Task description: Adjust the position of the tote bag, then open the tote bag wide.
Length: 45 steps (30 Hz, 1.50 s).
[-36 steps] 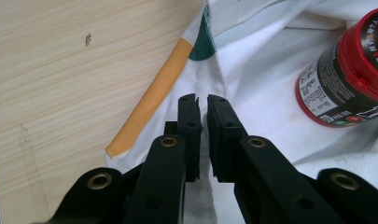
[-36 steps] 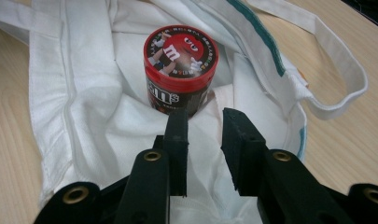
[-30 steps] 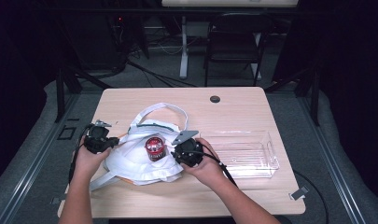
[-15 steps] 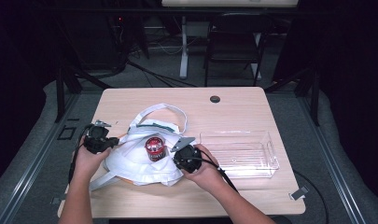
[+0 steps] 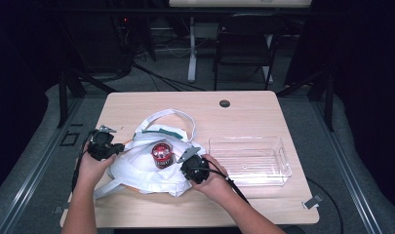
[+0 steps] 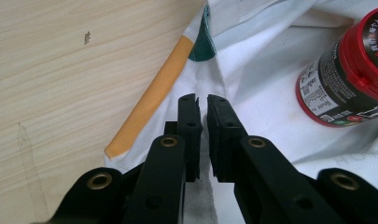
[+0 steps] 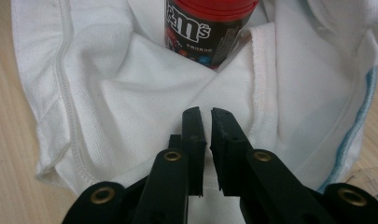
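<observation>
Red-lidded can (image 5: 161,155) upright mid-bag on worktop (image 5: 244,114). Left claw (image 6: 201,99) pinching white bag (image 5: 136,168) edge at can's 9 o'clock; right claw (image 7: 205,112), just closing, nipping fabric at 4 o'clock. Advise lifting both edges evenly, keeping can upright.

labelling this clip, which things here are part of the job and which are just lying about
In the job:
white cloth tote bag
red-lidded dark candy jar
left gripper
right gripper

Lying about:
clear plastic rectangular tray
light wooden table
</observation>
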Each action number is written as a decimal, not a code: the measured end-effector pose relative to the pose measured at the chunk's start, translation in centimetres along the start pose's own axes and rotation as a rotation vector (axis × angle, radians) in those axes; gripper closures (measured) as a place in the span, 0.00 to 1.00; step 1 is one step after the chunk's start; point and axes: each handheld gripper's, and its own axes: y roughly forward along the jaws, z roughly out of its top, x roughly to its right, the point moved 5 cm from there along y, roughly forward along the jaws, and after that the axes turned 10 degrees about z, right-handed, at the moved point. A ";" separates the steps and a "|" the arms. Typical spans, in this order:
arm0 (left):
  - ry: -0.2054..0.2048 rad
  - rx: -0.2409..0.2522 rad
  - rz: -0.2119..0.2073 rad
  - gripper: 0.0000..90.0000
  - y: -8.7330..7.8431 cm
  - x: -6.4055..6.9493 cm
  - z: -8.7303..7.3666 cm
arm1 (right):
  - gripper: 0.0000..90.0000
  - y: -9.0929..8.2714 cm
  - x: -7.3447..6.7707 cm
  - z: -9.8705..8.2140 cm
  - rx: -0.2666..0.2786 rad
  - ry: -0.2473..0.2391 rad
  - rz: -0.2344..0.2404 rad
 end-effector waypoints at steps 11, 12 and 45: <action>-0.003 0.000 -0.002 0.94 0.1 0.0 0.0 | 0.93 0.8 -0.1 -0.4 -0.018 0.003 -0.003; -0.003 0.000 -0.003 0.94 0.0 0.0 0.0 | 0.93 0.8 -0.1 -0.4 -0.018 0.001 -0.007; -0.012 0.001 -0.014 0.94 -0.1 -0.2 -0.1 | 0.68 -0.9 0.6 0.5 0.030 0.011 -0.029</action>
